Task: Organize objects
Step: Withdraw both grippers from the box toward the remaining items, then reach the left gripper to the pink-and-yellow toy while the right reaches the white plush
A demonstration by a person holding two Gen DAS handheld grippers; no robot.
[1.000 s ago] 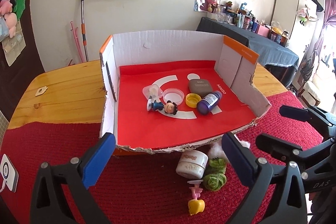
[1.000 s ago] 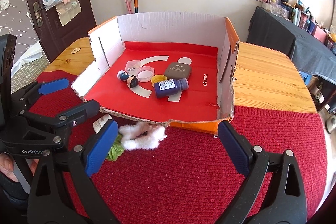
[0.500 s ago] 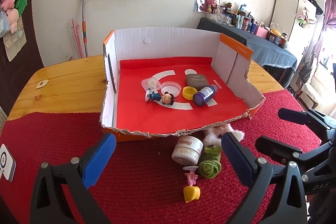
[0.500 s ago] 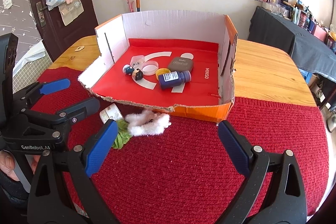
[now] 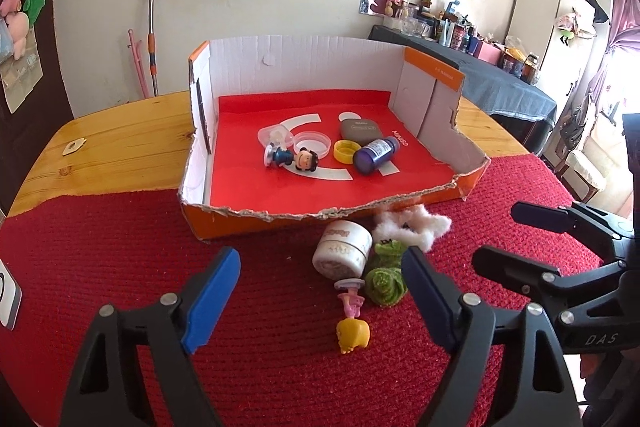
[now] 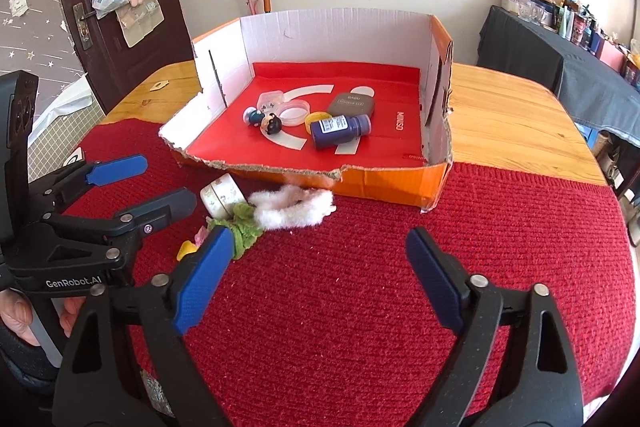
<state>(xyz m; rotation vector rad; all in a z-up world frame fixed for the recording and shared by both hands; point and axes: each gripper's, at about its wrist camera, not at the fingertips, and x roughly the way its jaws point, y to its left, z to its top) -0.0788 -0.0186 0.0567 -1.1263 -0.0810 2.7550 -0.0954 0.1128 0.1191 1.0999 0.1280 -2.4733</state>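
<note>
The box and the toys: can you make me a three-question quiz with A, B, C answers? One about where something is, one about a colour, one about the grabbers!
1. Where is the white jar?
A. inside the box
B. on the red mat, in front of the box
C. held in a gripper

2. What colour is the bottle lying in the box?
A. dark blue
B. green
C. pink

3. How are the two grippers?
A. both shut on toys
B. one open, one shut
C. both open and holding nothing

Answers:
1. B, the jar lies on the red mat just outside the box's torn front edge, beside the green plush.
2. A, it is dark blue with a white label.
3. C, the left gripper and right gripper both have their fingers spread wide with nothing between them.
</note>
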